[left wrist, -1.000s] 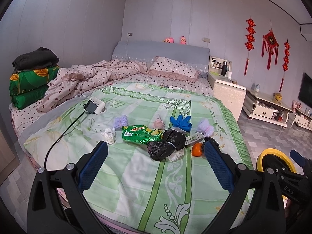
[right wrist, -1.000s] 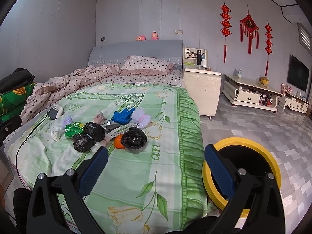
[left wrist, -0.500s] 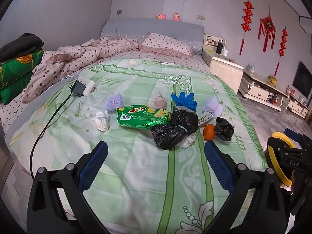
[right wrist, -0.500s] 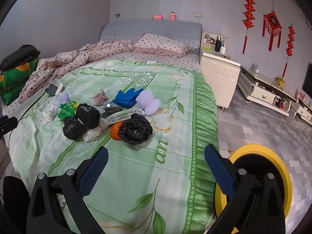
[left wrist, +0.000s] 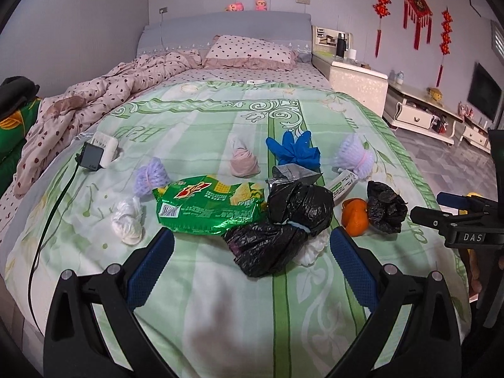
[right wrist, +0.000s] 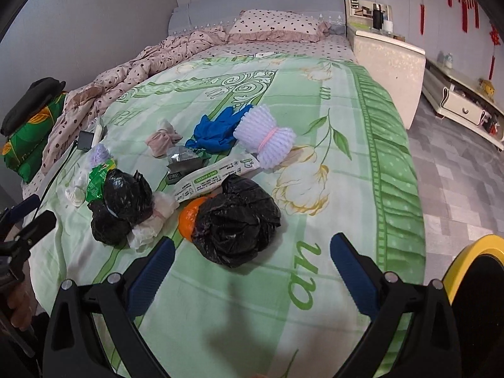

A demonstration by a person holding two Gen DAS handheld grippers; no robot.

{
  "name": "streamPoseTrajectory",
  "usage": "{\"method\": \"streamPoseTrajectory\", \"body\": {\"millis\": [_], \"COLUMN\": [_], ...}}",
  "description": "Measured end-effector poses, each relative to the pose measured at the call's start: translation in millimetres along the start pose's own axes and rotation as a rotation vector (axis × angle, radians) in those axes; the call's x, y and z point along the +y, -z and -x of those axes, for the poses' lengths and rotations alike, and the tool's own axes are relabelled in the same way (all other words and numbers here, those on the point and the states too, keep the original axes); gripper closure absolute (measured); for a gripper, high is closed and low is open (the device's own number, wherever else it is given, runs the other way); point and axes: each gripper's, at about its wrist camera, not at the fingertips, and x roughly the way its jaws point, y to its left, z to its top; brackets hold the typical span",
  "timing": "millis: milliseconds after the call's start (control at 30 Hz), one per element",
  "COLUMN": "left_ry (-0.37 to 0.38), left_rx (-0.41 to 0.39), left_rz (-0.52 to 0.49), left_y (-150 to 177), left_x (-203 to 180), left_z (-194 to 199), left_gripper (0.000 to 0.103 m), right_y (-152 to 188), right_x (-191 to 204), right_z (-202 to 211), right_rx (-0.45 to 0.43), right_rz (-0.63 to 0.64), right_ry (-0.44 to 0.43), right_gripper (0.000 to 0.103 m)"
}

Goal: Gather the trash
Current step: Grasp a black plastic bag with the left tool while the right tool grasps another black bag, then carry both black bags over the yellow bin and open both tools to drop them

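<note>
1. Left wrist view: the jaws of the left gripper [left wrist: 251, 253] are spread wide and empty, low over the near part of the bed [left wrist: 220, 321], which is covered in a soft green floral blanket.
2. The trash lies in a loose cluster just ahead of it. Nearest is a crinkled black bag bundle [left wrist: 283, 225], tied at the middle, with a white plastic wad [left wrist: 310, 247] touching its right side.
3. A glossy green snack packet [left wrist: 209, 208] lies flat, touching the bundle's left.
4. Counted here: two purple foam-net sleeves [left wrist: 150, 180], one blue glove [left wrist: 293, 151], one pink wad [left wrist: 243, 164], one orange peel [left wrist: 355, 215] against a second, smaller black bag [left wrist: 386, 206].
5. A charger [left wrist: 97, 154] with a black cable sits apart at the left. The right gripper [left wrist: 453, 208] shows at the right edge.
6. Right wrist view: the right gripper's [right wrist: 252, 253] jaws are likewise spread and hold nothing, with the smaller black bag [right wrist: 236, 223] just beyond them, half covering the orange peel [right wrist: 189, 217].
7. A long white wrapper [right wrist: 217, 174] lies behind it, by a crumpled silver foil piece [right wrist: 182, 159].
8. A yellow-rimmed bin [right wrist: 472, 252] stands on the floor at the right, beside the bed.
</note>
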Motion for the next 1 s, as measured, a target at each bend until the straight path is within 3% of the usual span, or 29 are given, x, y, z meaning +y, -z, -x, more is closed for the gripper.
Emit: {"method": "streamPoseTrajectory", "body": {"millis": [200,467,567,633,700,833,1000], "left_ry": [0.011,0.044,0.072,0.079,0.099,0.121,0.179], "left_rx": [0.025,0.036,0.048,0.058,0.073,0.054,0.042], "left_rz": [-0.034,-0.043,-0.038,-0.034,-0.027,-0.002,0.028], "left_y": [-12.4,-0.8,6.2,11.0,14.4,14.3,14.2], "left_x": [-15.0,-29.6,-32.9,-36.5,-39.5,-39.8,-32.4], "left_z": [-41.9,-71.2,-79.5,-85.6,-91.3,-92.3,-79.1], "left_gripper": [0.008,0.010,0.026,0.045,0.055,0.066,0.073], "right_y": [-17.1,-14.7,-14.3,-13.3,-13.3,-11.6,-9.1], "right_x": [-10.5,-18.6,-22.3,-21.9,-18.9,-7.6,-6.9], "right_z": [-25.7,-48.3,-54.6,-56.8,-58.6,-58.3,-48.4], "right_rx": [0.020,0.033,0.042,0.040,0.050,0.043,0.002], "right_rz": [-0.066,-0.111,-0.122,-0.127,-0.114,-0.043,-0.041], "right_ry": [-0.028,-0.067,-0.085,-0.103,-0.116,-0.112,-0.139], "right_gripper": [0.009,0.023,0.030,0.041,0.050,0.064,0.068]}}
